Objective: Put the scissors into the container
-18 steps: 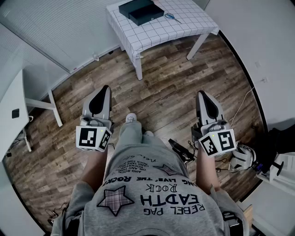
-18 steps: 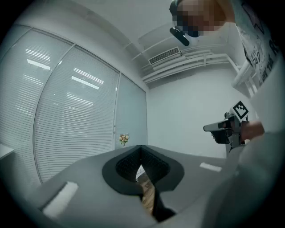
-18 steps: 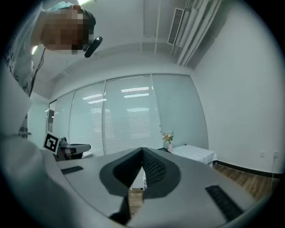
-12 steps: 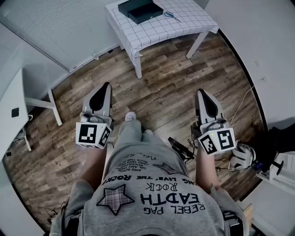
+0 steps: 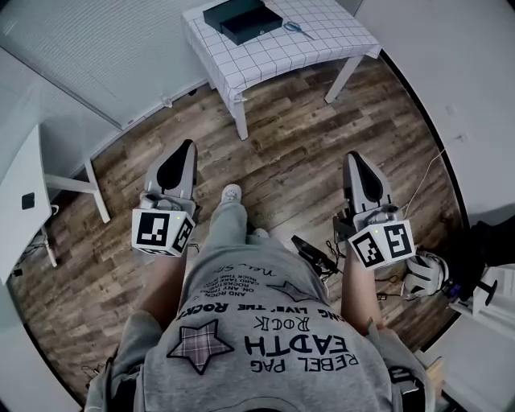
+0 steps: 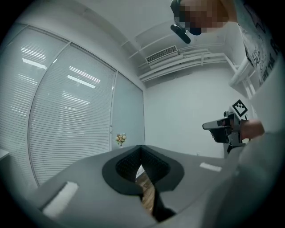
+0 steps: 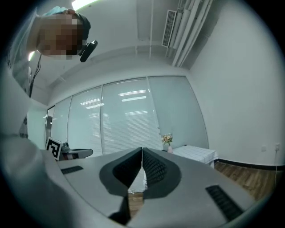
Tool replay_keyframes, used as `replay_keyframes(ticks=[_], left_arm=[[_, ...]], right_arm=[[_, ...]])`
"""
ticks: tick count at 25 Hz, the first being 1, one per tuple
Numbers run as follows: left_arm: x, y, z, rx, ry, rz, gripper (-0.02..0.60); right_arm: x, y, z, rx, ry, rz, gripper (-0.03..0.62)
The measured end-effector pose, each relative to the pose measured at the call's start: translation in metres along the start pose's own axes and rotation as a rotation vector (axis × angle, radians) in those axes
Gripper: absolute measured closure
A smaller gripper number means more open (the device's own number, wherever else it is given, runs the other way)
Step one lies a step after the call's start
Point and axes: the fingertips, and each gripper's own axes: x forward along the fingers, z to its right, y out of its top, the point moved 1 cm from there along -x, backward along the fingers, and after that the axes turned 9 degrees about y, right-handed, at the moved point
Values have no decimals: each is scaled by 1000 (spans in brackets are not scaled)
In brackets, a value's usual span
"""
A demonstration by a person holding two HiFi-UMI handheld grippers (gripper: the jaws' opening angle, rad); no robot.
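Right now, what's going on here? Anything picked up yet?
Nothing is picked up yet. A person stands on the wood floor, short of the table, with a gripper in each hand at waist height. The left gripper and the right gripper both have their jaws together with nothing between them. The scissors lie untouched on the table beside the dark container.

Grey clothes, two grey handheld grippers.
Short-sleeved grey T-shirt [image 5: 265, 338] with black lettering and a plaid star patch; grey trousers [image 5: 229, 233]; white shoe [image 5: 231, 193]. Both left gripper [image 5: 187, 146] and right gripper [image 5: 352, 155] pale grey, with black tapered pads and white cubes [image 5: 163, 232] bearing black square markers.
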Motion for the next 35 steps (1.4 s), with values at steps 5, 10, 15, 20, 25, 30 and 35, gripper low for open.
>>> replay_keyframes(ticks=[5, 10, 15, 20, 25, 30, 35], left_arm=[[23, -5, -8, -12, -14, -4, 572], [69, -11, -23, -29, -34, -4, 572], [129, -13, -42, -42, -74, -5, 572], [189, -7, -65, -39, -108, 4, 572], [241, -6, -91, -36, -141, 8, 572], [281, -9, -115, -48, -170, 6, 572], [308, -16, -129, -52, -187, -8, 572]], right_arm=[[21, 1, 6, -4, 13, 3, 579], [57, 1, 27, -8, 1, -9, 579], [103, 6, 52, -12, -19, -14, 577], [155, 12, 76, -17, -30, -6, 577], [204, 12, 95, -15, -48, -4, 577], [247, 12, 109, -15, -57, -9, 577], [274, 9, 116, -10, -62, -20, 577]])
